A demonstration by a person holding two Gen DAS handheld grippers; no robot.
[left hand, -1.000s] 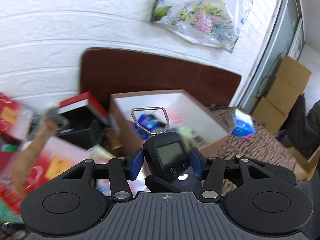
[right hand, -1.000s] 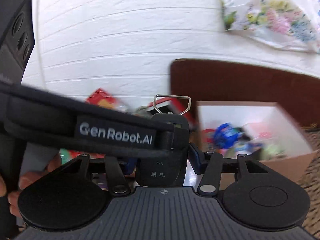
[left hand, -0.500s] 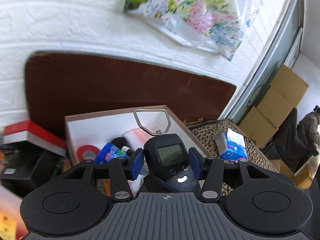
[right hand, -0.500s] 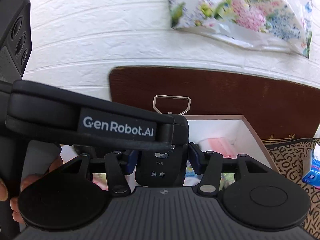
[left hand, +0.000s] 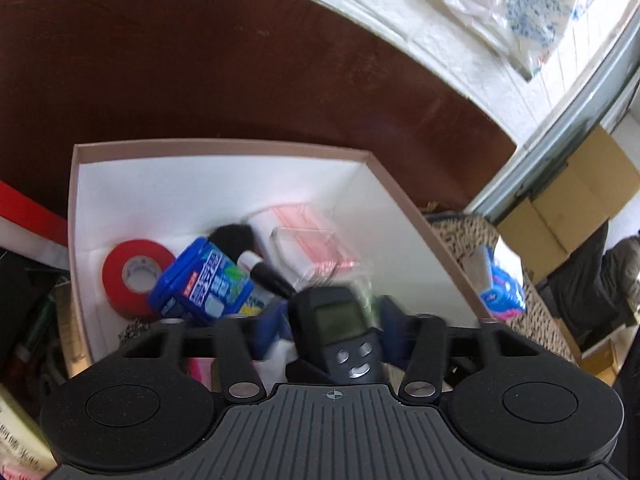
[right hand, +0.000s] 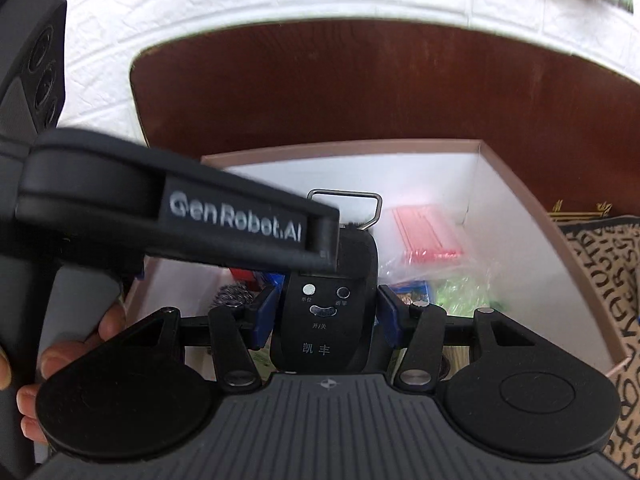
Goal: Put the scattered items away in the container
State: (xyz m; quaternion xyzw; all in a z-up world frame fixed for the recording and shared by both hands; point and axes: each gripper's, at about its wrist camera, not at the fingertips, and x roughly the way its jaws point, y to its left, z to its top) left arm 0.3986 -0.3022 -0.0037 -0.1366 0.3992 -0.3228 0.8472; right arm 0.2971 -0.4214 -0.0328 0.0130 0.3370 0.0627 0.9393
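The digital hanging scale [left hand: 340, 330] is over the open cardboard box [left hand: 224, 148], a black body with a grey screen and a metal hanging loop [right hand: 346, 204]. In the left wrist view the left claw [left hand: 334, 332] has its blue pads spread to either side of the scale, with a gap on both sides, so it looks released. In the right wrist view the right claw [right hand: 326, 314] likewise stands open, its pads clear of the scale's body. What carries the scale I cannot tell. Inside the box lie a red tape roll [left hand: 134, 274] at the left wall, a blue packet [left hand: 204, 284] beside it, a black brush [left hand: 250, 256] and a clear case of pink sticks [left hand: 312, 240]. Beyond the box's right wall lies a blue tissue pack [left hand: 502, 286].
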